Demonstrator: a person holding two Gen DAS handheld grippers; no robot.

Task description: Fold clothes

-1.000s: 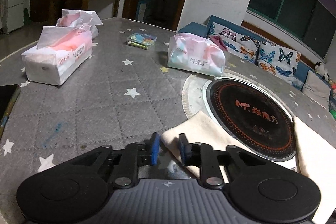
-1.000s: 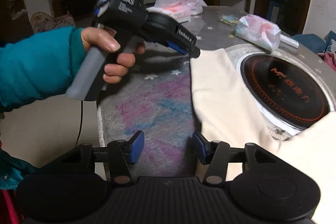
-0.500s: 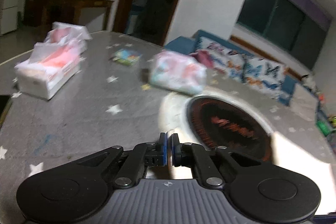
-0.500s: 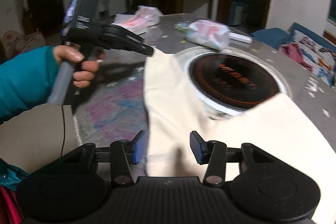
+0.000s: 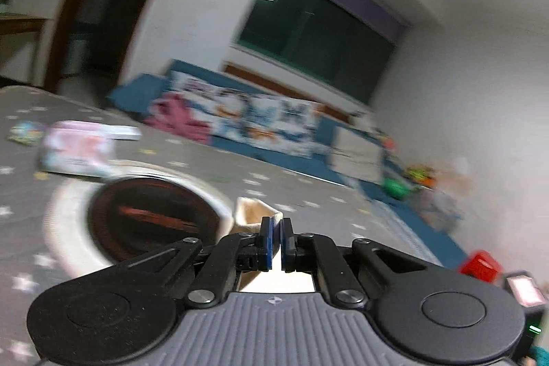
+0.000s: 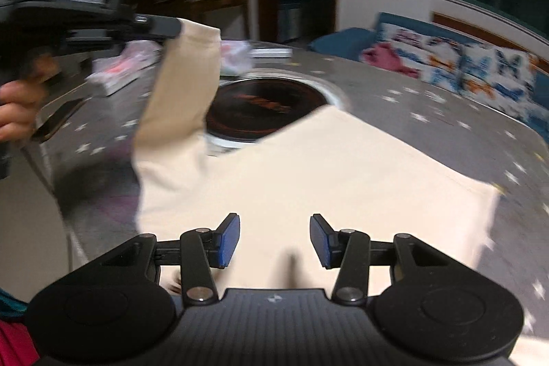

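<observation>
- The cream garment (image 6: 308, 167) lies spread on the grey starred table (image 6: 446, 112), its body toward the near edge, one part covering the near rim of the round black cooktop (image 6: 260, 107).
- One sleeve (image 6: 182, 81) is lifted off the table and hangs from the left gripper (image 6: 161, 26), up at the left of the right wrist view.
- In the left wrist view, the left gripper (image 5: 276, 240) has its blue-padded fingers (image 5: 267, 242) pressed nearly together, pinching a fold of cream cloth (image 5: 254, 215) that stands up just past the tips.
- The right gripper (image 6: 274, 239) hovers over the garment's near part with its fingers (image 6: 228, 239) spread wide, holding nothing; whether they touch the cloth I cannot tell.
- A bare hand (image 6: 17, 105) grips the left gripper's handle at the left edge.
- Beyond the cooktop sit tissue packs (image 6: 120, 67), blurred.
- A blue sofa with patterned cushions (image 6: 463, 67) runs along the far wall, under a dark window (image 5: 315, 36).
</observation>
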